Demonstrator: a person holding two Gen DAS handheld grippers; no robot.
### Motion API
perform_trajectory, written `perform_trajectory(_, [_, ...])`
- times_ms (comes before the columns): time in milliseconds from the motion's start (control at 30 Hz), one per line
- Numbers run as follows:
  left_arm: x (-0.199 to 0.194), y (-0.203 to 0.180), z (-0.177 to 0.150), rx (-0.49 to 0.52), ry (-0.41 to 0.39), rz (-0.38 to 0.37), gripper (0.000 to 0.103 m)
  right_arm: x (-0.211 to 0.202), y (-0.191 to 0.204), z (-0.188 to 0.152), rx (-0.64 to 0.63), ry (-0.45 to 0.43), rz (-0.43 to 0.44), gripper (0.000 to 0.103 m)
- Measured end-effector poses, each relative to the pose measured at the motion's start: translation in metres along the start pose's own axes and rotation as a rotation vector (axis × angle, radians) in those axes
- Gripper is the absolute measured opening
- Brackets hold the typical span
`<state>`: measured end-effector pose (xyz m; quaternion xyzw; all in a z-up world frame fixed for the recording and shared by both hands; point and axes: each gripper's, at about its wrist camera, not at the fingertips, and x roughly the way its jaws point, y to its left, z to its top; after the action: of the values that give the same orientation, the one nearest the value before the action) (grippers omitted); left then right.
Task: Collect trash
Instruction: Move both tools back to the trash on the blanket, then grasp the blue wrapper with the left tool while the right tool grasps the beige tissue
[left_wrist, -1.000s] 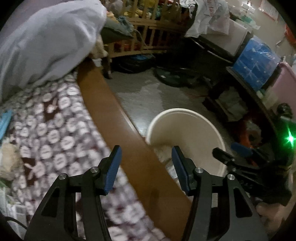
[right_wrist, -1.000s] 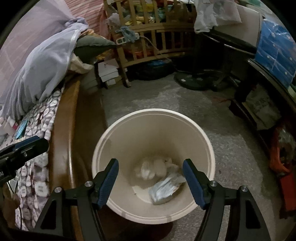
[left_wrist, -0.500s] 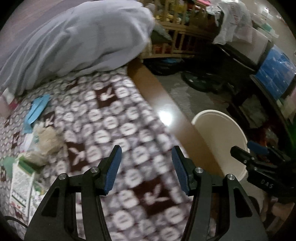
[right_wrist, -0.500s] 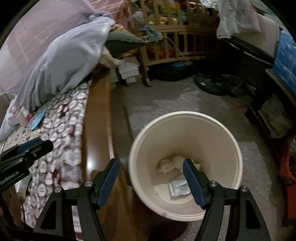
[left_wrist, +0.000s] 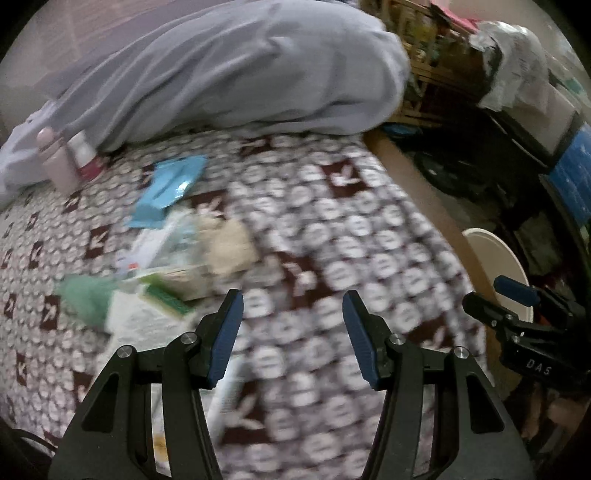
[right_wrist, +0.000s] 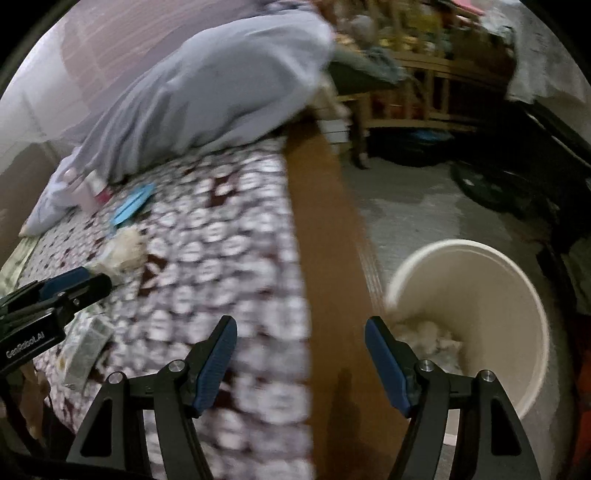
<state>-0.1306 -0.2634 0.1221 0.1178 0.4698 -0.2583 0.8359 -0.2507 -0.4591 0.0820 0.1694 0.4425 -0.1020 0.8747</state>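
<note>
My left gripper (left_wrist: 291, 332) is open and empty above the patterned bedspread (left_wrist: 351, 236). A heap of trash lies ahead to its left: a blue wrapper (left_wrist: 170, 188), a beige crumpled wad (left_wrist: 225, 243), a green piece (left_wrist: 86, 295) and printed paper (left_wrist: 144, 317). My right gripper (right_wrist: 299, 354) is open and empty over the bed's brown wooden edge (right_wrist: 325, 236). The cream bin (right_wrist: 517, 280) stands on the floor to its right with crumpled white trash (right_wrist: 428, 336) inside. The bin's rim also shows in the left wrist view (left_wrist: 495, 254).
A grey blanket (left_wrist: 229, 74) is heaped at the far end of the bed, with a pink bottle (left_wrist: 55, 162) beside it. A wooden crib (right_wrist: 424, 85), a fan base (right_wrist: 495, 188) and dark shelving (left_wrist: 517, 155) line the floor beyond.
Both grippers swung left from the bin toward the bed. The bin slid to the right edge of both views and the trash heap on the bedspread came into view. Both stayed open.
</note>
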Motion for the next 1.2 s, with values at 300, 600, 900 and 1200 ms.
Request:
perform_trajectory(300, [-0.006, 0.096, 0.002, -0.118, 0.021, 0.066, 0.054, 0.042, 0.091, 0.022, -0.161, 0.026, 0.126, 0.069])
perform_trajectory(600, [0.007, 0.169, 0.008, -0.232, 0.044, 0.070, 0.054, 0.094, 0.166, 0.060, -0.245, 0.040, 0.248, 0.069])
perform_trajectory(900, [0.049, 0.190, 0.047, -0.285, 0.052, -0.015, 0.054, 0.148, 0.193, 0.079, -0.273, 0.078, 0.249, 0.028])
perform_trajectory(1200, [0.117, 0.175, 0.095, -0.222, 0.110, -0.066, 0.064, 0.117, 0.162, 0.082, -0.223, 0.003, 0.272, 0.023])
